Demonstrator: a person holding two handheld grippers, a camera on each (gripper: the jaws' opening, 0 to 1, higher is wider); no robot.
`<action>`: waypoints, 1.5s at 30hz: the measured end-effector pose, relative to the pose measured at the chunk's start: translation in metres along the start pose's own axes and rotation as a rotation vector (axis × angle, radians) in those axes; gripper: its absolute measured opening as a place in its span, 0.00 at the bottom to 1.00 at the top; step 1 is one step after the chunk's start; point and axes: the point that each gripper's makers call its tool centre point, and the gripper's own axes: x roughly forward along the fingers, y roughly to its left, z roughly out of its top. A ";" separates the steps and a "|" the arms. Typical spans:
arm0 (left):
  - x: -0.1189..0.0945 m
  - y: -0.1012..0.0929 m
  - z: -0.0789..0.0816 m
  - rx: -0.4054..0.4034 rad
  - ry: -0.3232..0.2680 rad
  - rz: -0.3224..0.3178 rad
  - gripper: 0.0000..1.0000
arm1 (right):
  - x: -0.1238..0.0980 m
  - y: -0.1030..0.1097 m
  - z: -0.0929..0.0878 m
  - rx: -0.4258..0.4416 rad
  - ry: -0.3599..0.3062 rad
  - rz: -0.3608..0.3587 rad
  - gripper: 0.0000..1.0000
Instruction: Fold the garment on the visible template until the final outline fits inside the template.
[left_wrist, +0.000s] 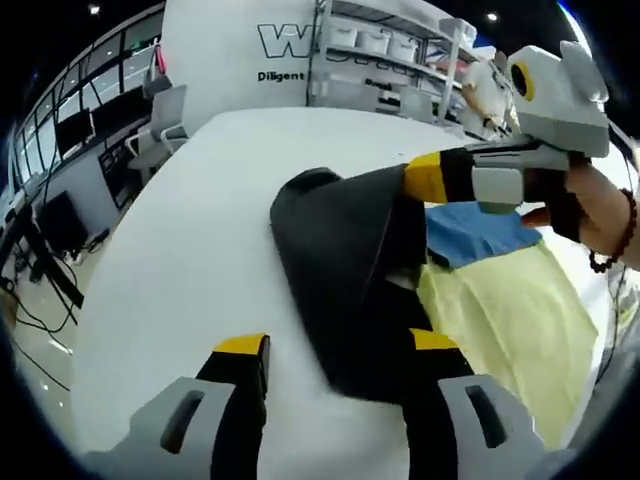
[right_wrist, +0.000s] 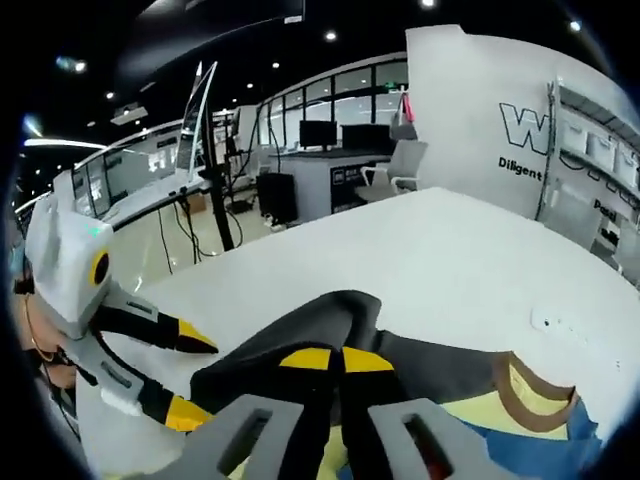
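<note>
The garment (left_wrist: 350, 270), dark grey with yellow and blue panels, lies on the white bench (left_wrist: 190, 260), one grey part lifted and folded over. In the left gripper view, the left gripper (left_wrist: 340, 375) has wide jaws, the right one over the grey cloth, the left one over bare bench. The right gripper (right_wrist: 337, 362) pinches a grey fold, jaws together on the garment. Shelves (left_wrist: 385, 60) stand behind.
</note>
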 end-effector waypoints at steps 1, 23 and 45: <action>0.000 0.000 0.002 0.002 -0.002 0.003 0.44 | -0.002 -0.002 0.000 0.011 -0.002 -0.005 0.00; -0.023 0.054 0.053 0.199 -0.114 0.332 0.06 | -0.020 -0.017 -0.026 0.077 0.035 -0.034 0.00; 0.001 0.001 0.058 0.351 -0.109 0.243 0.18 | -0.035 -0.014 -0.072 0.022 0.121 0.012 0.00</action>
